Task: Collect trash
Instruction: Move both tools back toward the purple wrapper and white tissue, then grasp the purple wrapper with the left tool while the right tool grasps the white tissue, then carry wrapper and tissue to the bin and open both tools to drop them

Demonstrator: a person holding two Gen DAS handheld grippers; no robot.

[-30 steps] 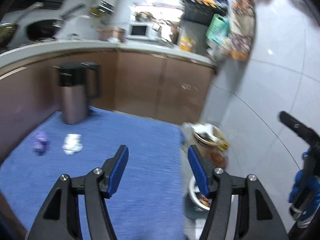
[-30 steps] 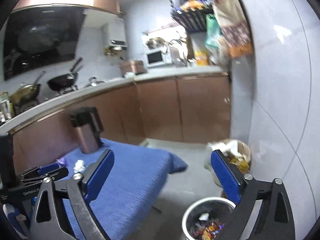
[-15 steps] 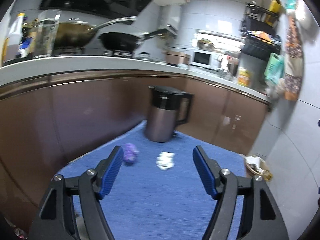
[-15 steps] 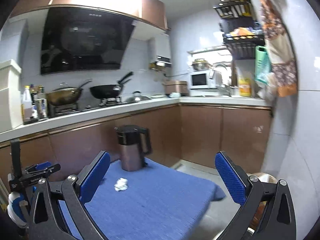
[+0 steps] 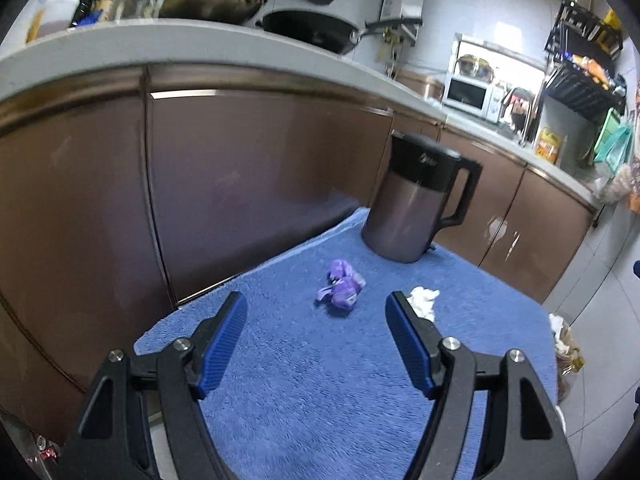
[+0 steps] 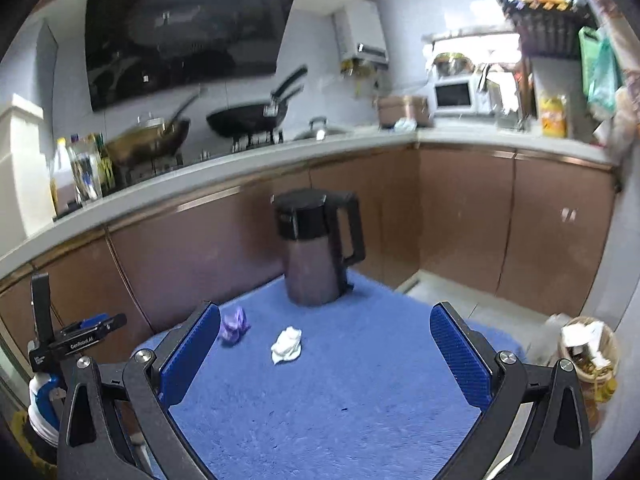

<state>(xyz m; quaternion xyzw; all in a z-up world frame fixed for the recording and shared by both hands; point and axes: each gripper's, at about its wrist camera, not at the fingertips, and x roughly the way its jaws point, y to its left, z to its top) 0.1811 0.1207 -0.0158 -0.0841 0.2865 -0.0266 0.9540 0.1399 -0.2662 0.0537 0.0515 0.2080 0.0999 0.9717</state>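
We are swinging the left gripper (image 5: 316, 320) away from the floor bins onto the table (image 5: 320, 400) — wide open, empty, now lined up on the purple wrapper (image 5: 341, 288) in front of the kettle (image 5: 416, 204). White tissue (image 6: 286, 345) is lying just beside it. Right gripper (image 6: 325, 348) is hovering open, empty — only its view is showing the wicker bin (image 6: 588, 354).

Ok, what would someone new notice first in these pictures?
Probably the blue towel-covered table with two scraps lying apart: a crumpled purple wrapper and a white paper wad. Behind them stands a dark kettle, and both tongs, left and right, hover open.
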